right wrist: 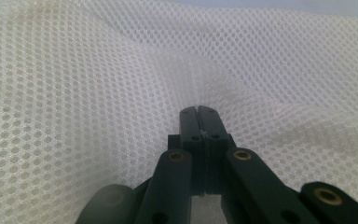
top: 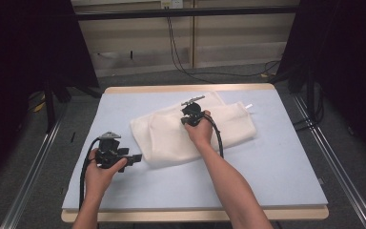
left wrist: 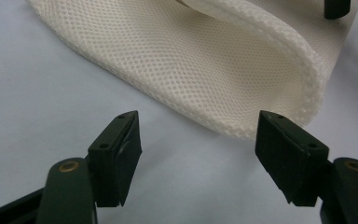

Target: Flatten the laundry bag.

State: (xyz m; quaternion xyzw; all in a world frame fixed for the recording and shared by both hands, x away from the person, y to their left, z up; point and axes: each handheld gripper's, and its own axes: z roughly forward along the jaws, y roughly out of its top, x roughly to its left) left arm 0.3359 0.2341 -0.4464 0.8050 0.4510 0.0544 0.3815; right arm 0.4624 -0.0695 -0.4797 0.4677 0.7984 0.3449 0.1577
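The white mesh bag (top: 193,133) lies folded in the middle of the counter (top: 276,167). The right gripper (top: 190,118) sits on top of the bag, jaws clenched together against the mesh. The left gripper (top: 136,158) rests just beside the bag's near left edge, jaws spread, grasping nothing.

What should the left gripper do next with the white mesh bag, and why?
Probably ease the left gripper forward onto the mesh bag's near folded edge and close. Its jaws stand open just short of that edge, while the right gripper is shut on the mesh.
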